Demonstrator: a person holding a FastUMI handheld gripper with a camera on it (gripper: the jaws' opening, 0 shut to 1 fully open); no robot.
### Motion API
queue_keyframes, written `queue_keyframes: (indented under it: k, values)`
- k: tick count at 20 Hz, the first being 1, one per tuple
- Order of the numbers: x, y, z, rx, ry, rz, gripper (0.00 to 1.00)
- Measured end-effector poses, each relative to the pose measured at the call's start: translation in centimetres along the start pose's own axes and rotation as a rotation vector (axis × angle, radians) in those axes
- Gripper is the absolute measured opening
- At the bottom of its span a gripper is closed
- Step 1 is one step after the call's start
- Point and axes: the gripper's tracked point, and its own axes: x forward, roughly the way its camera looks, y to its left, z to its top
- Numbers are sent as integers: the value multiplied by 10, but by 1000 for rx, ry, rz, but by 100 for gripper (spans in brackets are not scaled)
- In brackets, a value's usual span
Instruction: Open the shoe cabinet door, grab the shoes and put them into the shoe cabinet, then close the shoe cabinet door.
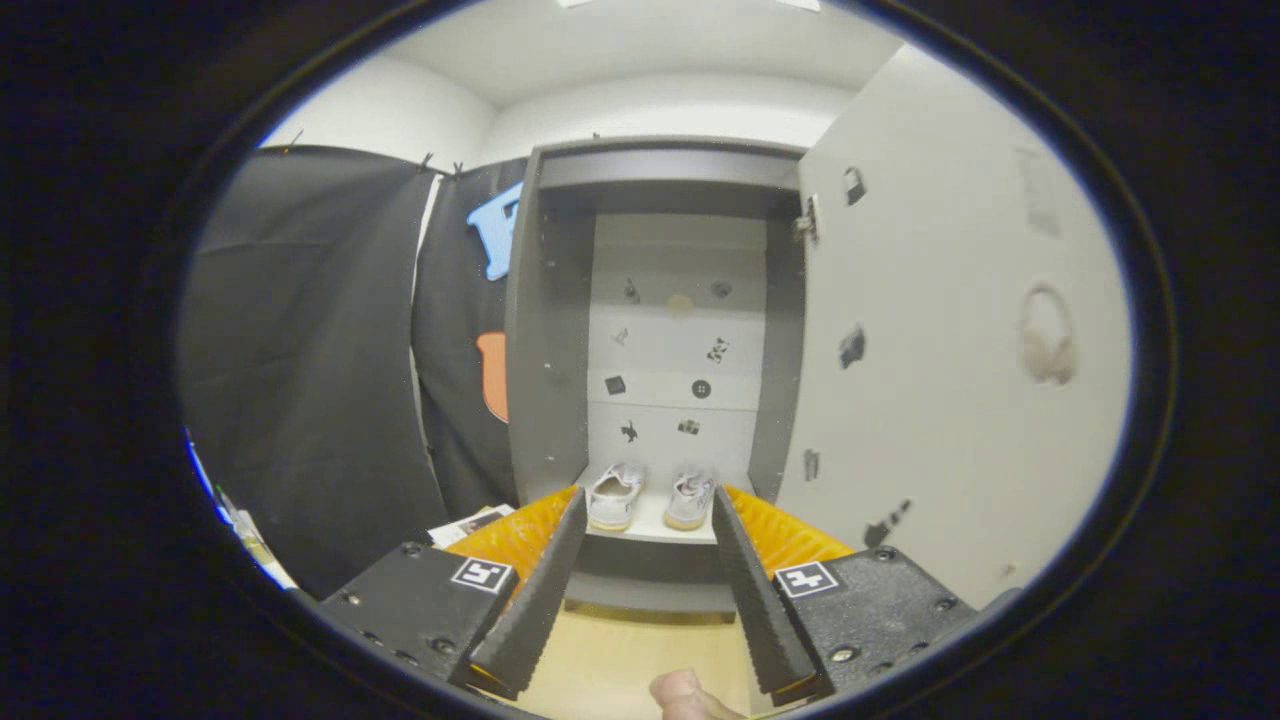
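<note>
Shoes (650, 497) sit in cabinet (540, 330) beyond parted jaws.

The shoe cabinet (545, 330) has a dark grey frame and a pale grey-white back panel dotted with small black stickers, and its open door (930, 370) is off-white with a few dark stickers of its own. The 2 shoes (650, 497) on its white bottom shelf are white with tan soles. The gripper (648, 512), fingers spread with nothing between them, has ridged finger faces and carries 2 black-and-white square markers above a light wood floor (620, 650).
</note>
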Motion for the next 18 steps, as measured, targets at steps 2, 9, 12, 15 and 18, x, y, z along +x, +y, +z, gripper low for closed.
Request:
queue_keyframes:
  k: [2, 9, 12, 15, 18]
  values:
    - [-39, -15, 8, 1, -13, -19, 81]
    - [-131, -86, 25, 68, -40, -105, 82]
    - [-153, -122, 24, 55, -47, -115, 82]
    - [-164, -172, 24, 55, -60, -168, 82]
    - [-158, -218, 10, 38, -45, -218, 82]
